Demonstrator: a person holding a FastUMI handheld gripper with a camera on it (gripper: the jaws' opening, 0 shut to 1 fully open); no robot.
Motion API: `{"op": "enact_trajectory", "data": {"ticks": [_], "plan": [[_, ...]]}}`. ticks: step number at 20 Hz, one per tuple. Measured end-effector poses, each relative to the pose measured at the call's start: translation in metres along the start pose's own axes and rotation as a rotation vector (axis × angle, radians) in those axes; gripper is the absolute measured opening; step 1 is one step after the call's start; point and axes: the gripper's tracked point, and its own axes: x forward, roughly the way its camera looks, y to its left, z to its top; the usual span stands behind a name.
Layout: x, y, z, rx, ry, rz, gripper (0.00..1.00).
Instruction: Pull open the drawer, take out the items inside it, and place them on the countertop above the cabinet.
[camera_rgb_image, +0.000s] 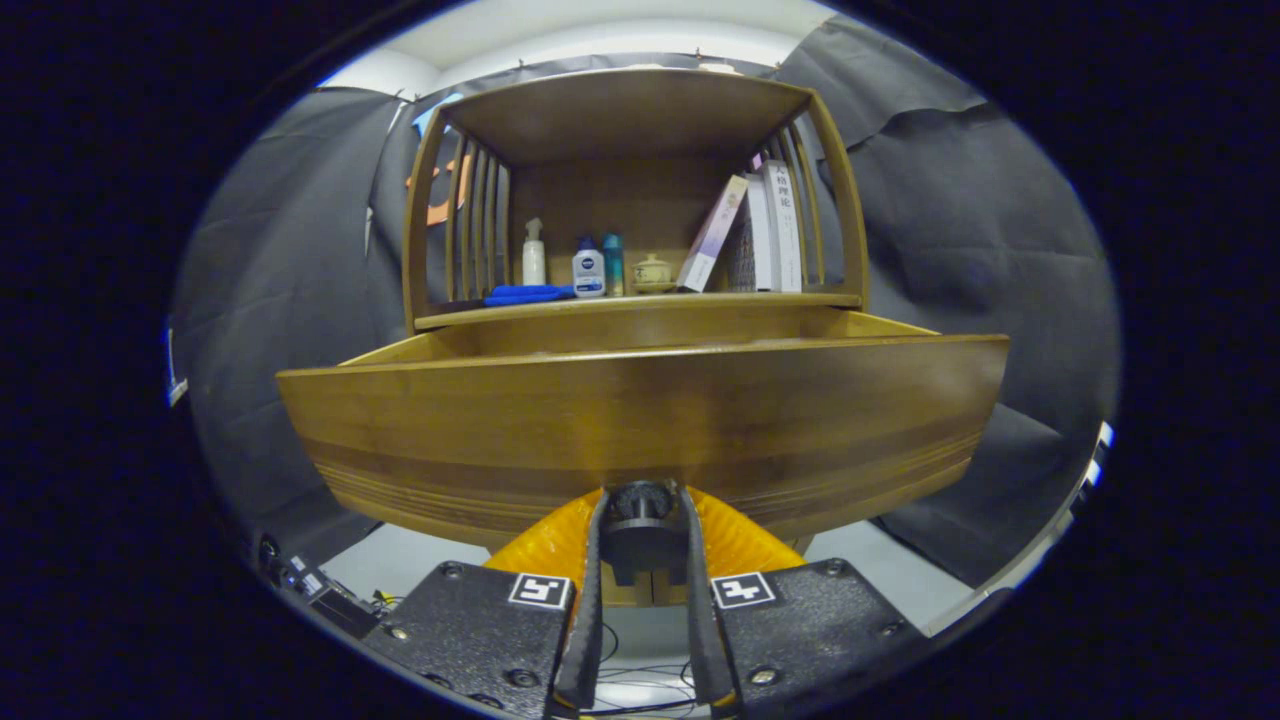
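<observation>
A wooden drawer (640, 420) stands pulled out of the cabinet toward me, its curved front panel close ahead. My gripper (643, 515) is shut on the dark round drawer knob (642, 500) at the lower middle of that panel, one finger on each side of it. The drawer's inside is hidden behind the front panel, so I see nothing of what lies in it. Above the drawer runs the wooden countertop (640, 305) of the cabinet.
On the countertop, under a slatted wooden shelf frame (625, 110), stand a white pump bottle (534, 255), a white and blue bottle (588, 268), a teal bottle (613, 262), a small lidded pot (652, 272), leaning books (755, 230) and a blue cloth (528, 294).
</observation>
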Motion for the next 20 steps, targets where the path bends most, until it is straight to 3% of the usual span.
{"op": "enact_trajectory", "data": {"ticks": [2, 7, 11, 20], "plan": [[-0.003, -0.006, -0.004, -0.007, 0.009, -0.015, 0.46], [-0.03, -0.018, 0.004, 0.057, -0.005, -0.029, 1.0], [-0.053, -0.035, 0.025, 0.075, -0.019, -0.025, 1.0], [-0.085, -0.062, 0.134, 0.096, -0.125, -0.026, 0.98]]}}
